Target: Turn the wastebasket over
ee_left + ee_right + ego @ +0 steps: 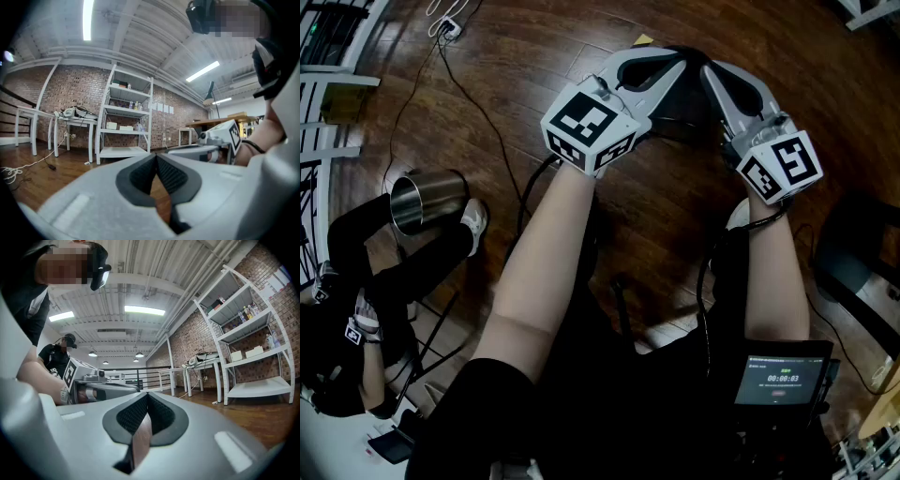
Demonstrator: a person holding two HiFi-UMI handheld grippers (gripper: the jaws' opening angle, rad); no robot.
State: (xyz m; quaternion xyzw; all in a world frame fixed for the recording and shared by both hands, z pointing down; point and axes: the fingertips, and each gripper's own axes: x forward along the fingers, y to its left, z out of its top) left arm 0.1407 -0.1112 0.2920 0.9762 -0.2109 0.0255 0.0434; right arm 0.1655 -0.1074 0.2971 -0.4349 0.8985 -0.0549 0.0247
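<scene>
The wastebasket [422, 199] is a shiny metal cylinder lying on its side on the wooden floor at the left, its open mouth facing the lower left. Both grippers are held level far from it, up in the middle of the head view, with their tips nearly meeting. My left gripper [680, 56] is shut, its pads touching with nothing between them [156, 157]. My right gripper [710, 70] is shut and empty too [147, 397]. Each gripper view shows the other gripper beside it, the right gripper [220, 138] and the left gripper [89, 380].
Another person in black [366, 309] crouches at the left, a shoe [474, 217] right beside the wastebasket. Cables [469, 89] trail over the floor. A small screen [781, 380] hangs at my right hip. White shelving [124, 117] and a table [75, 122] stand by the brick wall.
</scene>
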